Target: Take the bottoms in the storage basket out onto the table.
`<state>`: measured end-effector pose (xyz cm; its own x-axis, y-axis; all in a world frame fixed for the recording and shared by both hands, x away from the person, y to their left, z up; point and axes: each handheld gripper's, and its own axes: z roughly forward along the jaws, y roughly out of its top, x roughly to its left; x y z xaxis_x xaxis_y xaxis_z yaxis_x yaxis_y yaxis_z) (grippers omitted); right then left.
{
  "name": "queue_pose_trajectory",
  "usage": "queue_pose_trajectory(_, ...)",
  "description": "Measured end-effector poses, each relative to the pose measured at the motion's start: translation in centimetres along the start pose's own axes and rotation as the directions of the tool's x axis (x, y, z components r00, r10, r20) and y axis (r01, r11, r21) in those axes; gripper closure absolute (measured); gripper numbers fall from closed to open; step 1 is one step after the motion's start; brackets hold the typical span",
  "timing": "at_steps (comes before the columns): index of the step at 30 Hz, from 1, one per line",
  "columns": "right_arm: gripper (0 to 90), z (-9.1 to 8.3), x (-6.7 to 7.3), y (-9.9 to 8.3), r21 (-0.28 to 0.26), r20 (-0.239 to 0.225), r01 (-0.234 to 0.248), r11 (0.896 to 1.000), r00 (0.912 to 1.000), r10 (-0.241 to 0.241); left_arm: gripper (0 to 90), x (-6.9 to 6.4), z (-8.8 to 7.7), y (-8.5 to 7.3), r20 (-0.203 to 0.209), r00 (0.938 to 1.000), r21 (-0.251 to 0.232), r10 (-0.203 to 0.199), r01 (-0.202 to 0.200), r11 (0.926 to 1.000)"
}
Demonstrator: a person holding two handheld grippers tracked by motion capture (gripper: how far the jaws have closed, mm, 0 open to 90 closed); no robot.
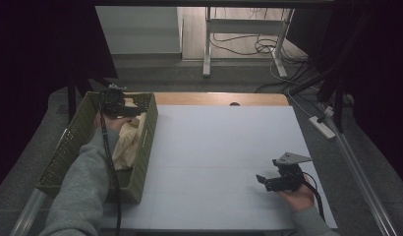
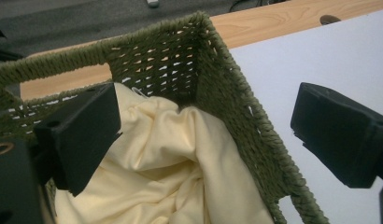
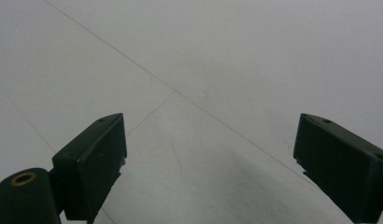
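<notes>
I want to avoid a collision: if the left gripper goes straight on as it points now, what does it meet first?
Probably the yellow cloth inside the green basket; the left gripper is open above it.

I count one green woven basket (image 1: 145, 142) at the table's left edge, holding one pale yellow cloth (image 2: 180, 177). Two grippers: left gripper (image 1: 122, 109) over the basket, right gripper (image 1: 268, 181) over the one white table sheet (image 1: 219, 147). Behind the table, one power strip (image 1: 322, 127) on the floor.
</notes>
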<state>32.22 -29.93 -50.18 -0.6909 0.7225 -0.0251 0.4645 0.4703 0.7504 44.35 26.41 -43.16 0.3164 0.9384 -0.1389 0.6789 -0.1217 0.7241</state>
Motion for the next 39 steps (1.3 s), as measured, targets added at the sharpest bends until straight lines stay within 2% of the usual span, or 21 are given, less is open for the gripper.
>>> queue_pose_trajectory(3,10.0,0.0,0.0,0.0,0.002,0.003,0.0,1.0,1.0,0.0,7.7,0.2,0.3,-0.3,0.002,0.9999,0.011,-0.01,0.01,0.9999)
queue_pose_trajectory(6,10.0,0.0,0.1,0.0,0.003,0.004,0.001,1.0,1.0,-0.001,7.2,0.2,0.5,-0.4,0.024,0.9994,0.011,-0.026,0.026,0.9996)
queue_pose_trajectory(9,10.0,0.0,0.0,0.0,0.006,0.006,0.003,1.0,1.0,-0.003,6.7,0.1,0.7,-0.4,0.015,0.9997,0.022,-0.02,0.02,0.9996)
queue_pose_trajectory(21,10.0,0.1,0.1,0.0,0.008,0.006,0.007,1.0,1.0,-0.008,6.0,0.7,1.6,-1.2,0.0,0.9988,0.047,-0.048,0.048,0.9977)
queue_pose_trajectory(29,10.0,0.0,0.1,0.0,0.009,0.006,0.011,1.0,0.9999,-0.011,5.8,1.0,2.7,-1.9,-0.005,0.9986,0.108,-0.053,0.054,0.9927)
queue_pose_trajectory(35,10.0,0.0,0.1,0.0,0.008,0.009,0.01,1.0,0.9999,-0.01,5.5,1.0,3.0,-2.1,-0.01,0.999,0.128,-0.045,0.046,0.9907)
queue_pose_trajectory(39,10.0,0.1,0.1,0.0,0.012,0.009,0.014,1.0,0.9999,-0.015,4.2,1.1,3.5,-2.5,-0.002,0.9994,0.173,-0.034,0.034,0.9843)
